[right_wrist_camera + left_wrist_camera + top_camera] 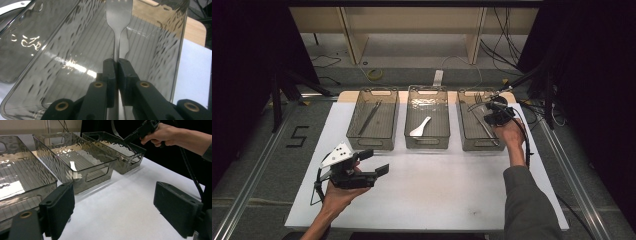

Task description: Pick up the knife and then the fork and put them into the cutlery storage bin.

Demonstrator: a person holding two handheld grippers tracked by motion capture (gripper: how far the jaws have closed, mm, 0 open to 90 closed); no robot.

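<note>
The left gripper hovers over the white table, near the left bin, its jaws spread wide with nothing between them. The middle bin holds a white spoon. In the right bin, to the right of the middle bin, the right gripper pinches a metal fork by its handle, jaws pressed tight.

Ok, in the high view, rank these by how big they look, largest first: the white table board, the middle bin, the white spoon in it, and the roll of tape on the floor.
1. White table board
2. Middle bin
3. White spoon and roll of tape: these look about alike, and the tape lies farther from the camera, so I won't rank them.
</note>
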